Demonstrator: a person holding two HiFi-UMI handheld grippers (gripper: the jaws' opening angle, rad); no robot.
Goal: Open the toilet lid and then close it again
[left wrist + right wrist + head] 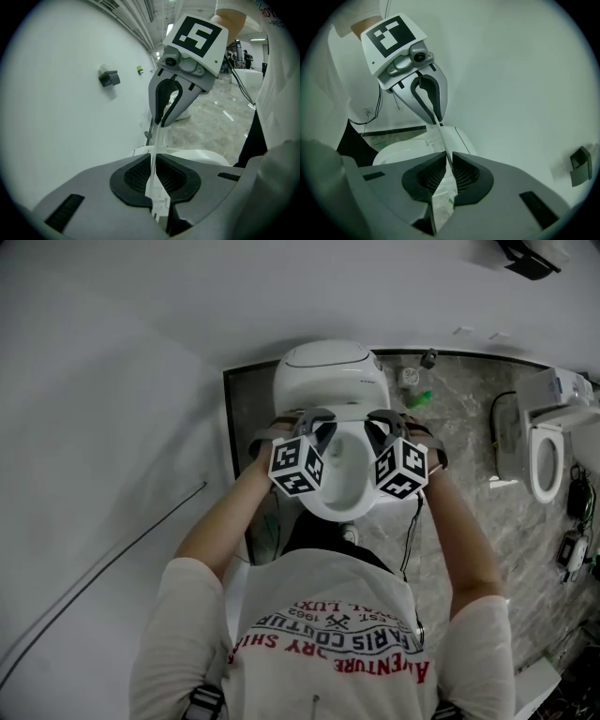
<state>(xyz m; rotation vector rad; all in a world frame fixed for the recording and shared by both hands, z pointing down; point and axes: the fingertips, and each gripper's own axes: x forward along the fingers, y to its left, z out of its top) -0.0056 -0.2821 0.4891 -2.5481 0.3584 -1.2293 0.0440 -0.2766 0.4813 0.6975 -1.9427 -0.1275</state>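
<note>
Both grippers clamped on the toilet lid, one at each side edge.

A white wall (94,381) fills the head view's left and top. The toilet (328,371) stands against it on a marble floor (459,456). The toilet lid (153,150) is raised off the bowl and shows only edge-on, as a thin white strip. In the head view, hands and marker cubes cover its edges, so its tilt is hard to judge. The left gripper (154,164) has its pads pressed on the strip, and the right gripper (449,164) is clenched on the opposite edge. Each gripper view shows the other gripper across the lid. Only the head view shows a second toilet (547,460) and a small green bottle (419,397). Only the gripper views show a dark wall box (108,78).
</note>
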